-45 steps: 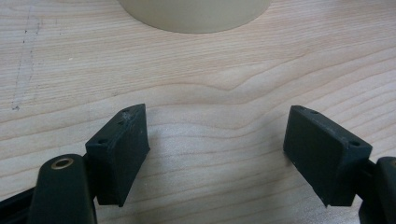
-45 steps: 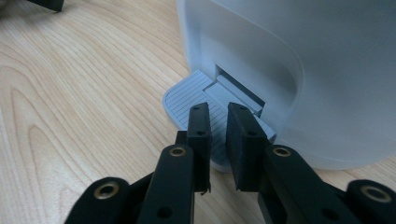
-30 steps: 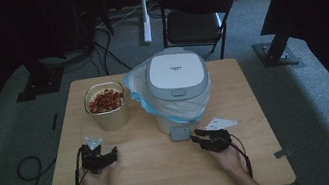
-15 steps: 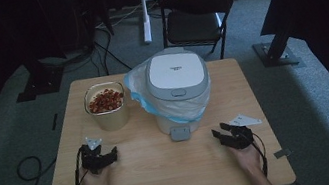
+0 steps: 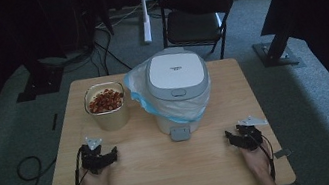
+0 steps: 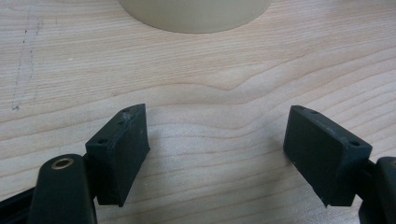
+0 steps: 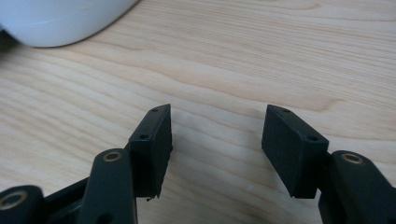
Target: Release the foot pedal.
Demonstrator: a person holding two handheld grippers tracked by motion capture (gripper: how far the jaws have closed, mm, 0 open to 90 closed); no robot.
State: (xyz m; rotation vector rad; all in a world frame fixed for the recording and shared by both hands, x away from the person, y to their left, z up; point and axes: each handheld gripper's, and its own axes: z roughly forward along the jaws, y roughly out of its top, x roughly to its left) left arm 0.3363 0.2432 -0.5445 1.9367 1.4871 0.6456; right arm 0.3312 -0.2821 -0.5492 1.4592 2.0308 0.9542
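A white lidded bin (image 5: pixel 179 87) lined with a pale blue bag stands mid-table, a grey pedal (image 5: pixel 180 133) at its foot. Left of it is a beige pot (image 5: pixel 107 113) holding red pieces. My left gripper (image 5: pixel 111 155) rests on the wood in front of the pot, open and empty; in the left gripper view (image 6: pixel 217 144) the pot's base (image 6: pixel 194 14) lies ahead. My right gripper (image 5: pixel 231 138) lies at the table's right front, apart from the bin. Its jaws have just been opening with nothing between them (image 7: pixel 217 140); the bin's base (image 7: pixel 60 18) is at upper left.
The wooden table (image 5: pixel 166 173) has bare surface between the two grippers and along its front edge. A black chair (image 5: pixel 193 19) stands behind the table, with stands and cables on the grey floor around it.
The right hand has slid to the right, away from the bin's pedal, and its jaws have widened. The left hand and gripper have not moved.
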